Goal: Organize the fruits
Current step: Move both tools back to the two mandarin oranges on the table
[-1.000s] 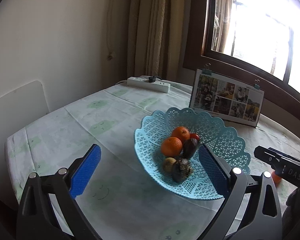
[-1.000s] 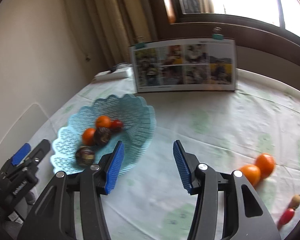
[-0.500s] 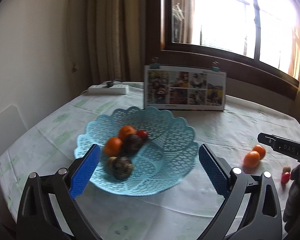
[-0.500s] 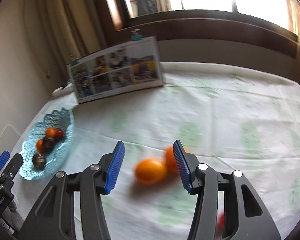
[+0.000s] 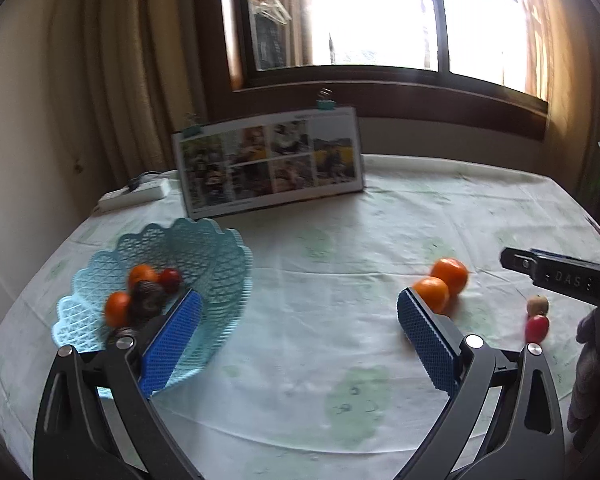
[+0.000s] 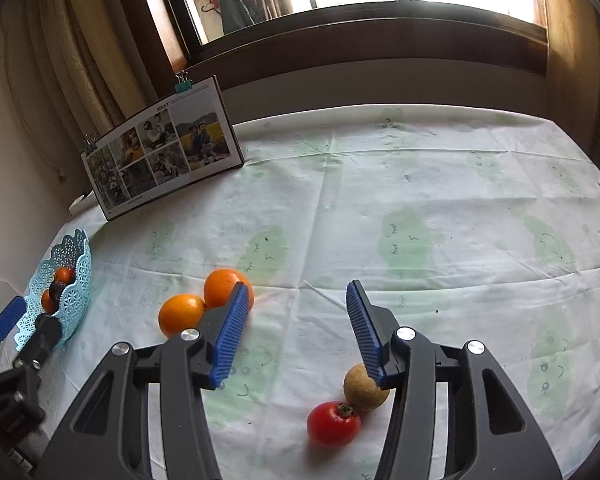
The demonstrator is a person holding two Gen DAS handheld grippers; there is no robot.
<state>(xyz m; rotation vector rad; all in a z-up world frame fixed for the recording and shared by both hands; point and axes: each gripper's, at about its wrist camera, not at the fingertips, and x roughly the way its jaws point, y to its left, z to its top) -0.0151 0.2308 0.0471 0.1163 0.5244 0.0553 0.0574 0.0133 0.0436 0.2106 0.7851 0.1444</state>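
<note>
Four loose fruits: two oranges [image 6: 204, 300], a red tomato [image 6: 333, 423] and a tan round fruit [image 6: 365, 387] lie on the counter [image 6: 420, 220], right of the basket [image 5: 204, 256].
Change: both views have swung from the basket toward these fruits, so a new pick is likely starting.
Right tool [image 6: 296, 332]: wide open, empty; oranges touch its left pad's far side, tan fruit sits at its right pad.
Left tool [image 5: 300, 336]: wide open, empty, between basket and oranges.
</note>
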